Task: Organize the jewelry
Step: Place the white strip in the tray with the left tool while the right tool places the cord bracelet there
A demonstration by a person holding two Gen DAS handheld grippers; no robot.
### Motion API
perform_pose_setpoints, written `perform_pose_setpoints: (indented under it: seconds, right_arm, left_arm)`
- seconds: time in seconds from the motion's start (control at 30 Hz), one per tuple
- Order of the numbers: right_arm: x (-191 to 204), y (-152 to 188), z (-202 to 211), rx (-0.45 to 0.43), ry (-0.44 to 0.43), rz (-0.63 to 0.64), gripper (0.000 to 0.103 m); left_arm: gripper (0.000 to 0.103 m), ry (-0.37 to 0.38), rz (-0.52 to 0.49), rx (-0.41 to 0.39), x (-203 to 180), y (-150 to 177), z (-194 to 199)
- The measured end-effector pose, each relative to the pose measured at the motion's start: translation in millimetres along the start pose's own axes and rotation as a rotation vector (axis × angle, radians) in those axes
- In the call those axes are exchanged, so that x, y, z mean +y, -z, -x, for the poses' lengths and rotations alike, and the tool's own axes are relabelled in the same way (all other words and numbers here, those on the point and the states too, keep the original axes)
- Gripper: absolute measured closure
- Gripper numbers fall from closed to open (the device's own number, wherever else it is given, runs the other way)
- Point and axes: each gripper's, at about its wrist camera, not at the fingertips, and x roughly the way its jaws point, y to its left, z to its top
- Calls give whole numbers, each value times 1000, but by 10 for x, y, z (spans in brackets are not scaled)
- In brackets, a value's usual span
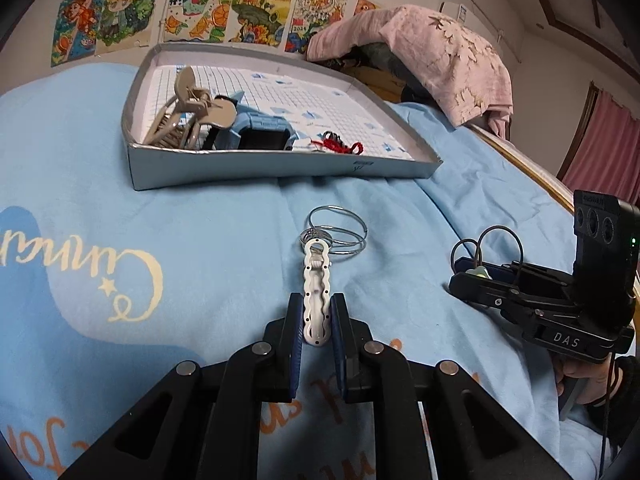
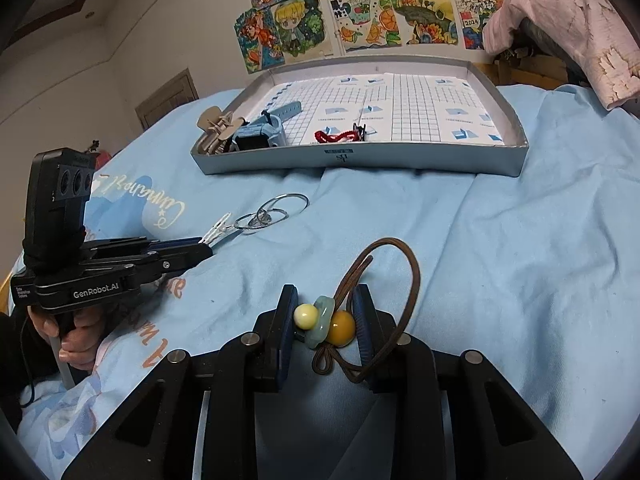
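My left gripper [image 1: 316, 320] is shut on a white wavy hair clip [image 1: 317, 292] lying on the blue blanket. The clip's far end rests on thin silver wire bangles [image 1: 340, 232]. My right gripper [image 2: 326, 316] is shut on a brown cord bracelet [image 2: 384, 280] with a cream bead, a pale green stone and an amber bead [image 2: 342, 328]. The right gripper also shows in the left wrist view [image 1: 472, 276]. The left gripper shows in the right wrist view [image 2: 200, 246]. A shallow grey box [image 1: 280, 164] holds a beige claw clip [image 1: 192, 112], a blue watch [image 1: 264, 132] and a red string bracelet [image 1: 340, 146].
The blue blanket [image 1: 160, 220] covers the bed. A pink cloth [image 1: 440, 52] drapes over things at the back right. Colourful drawings [image 1: 180, 12] hang on the wall behind the box. The box [image 2: 360, 160] lies straight ahead in the right wrist view.
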Motion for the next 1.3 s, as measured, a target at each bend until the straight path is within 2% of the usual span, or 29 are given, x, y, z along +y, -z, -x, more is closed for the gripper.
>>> perform_pose_setpoints:
  seconds: [0.13, 0.33, 0.53, 0.67, 0.83, 0.93, 1.0, 1.13, 1.3]
  right_arm:
    - [34, 17, 61, -29, 3, 21, 78]
    - [137, 41, 154, -52, 6, 68, 78]
    - [109, -77, 278, -83, -18, 71, 78]
    - [50, -298, 304, -108, 9, 102, 78]
    - [-75, -805, 214, -147, 95, 171, 78]
    - [-209, -1078, 91, -163, 119, 160, 78]
    - [-328, -1248, -78, -140, 119, 129, 78]
    - [-510, -1372, -413, -82, 109, 54, 78]
    - [-563, -1269, -664, -22, 114, 19, 78]
  left_arm:
    - [90, -9, 13, -26, -34, 53, 127]
    - [90, -15, 92, -61, 16, 138, 304]
    - [90, -49, 73, -128, -48, -42, 403]
    - [90, -63, 39, -152, -142, -302, 374]
    - [90, -67, 34, -156, -192, -732, 159]
    - [90, -91, 32, -146, -195, -990, -74]
    - [90, -104, 38, -132, -200, -1104, -208]
    - [90, -116, 58, -104, -191, -1243, -414]
    - [90, -104, 86, -20, -150, -1297, -710]
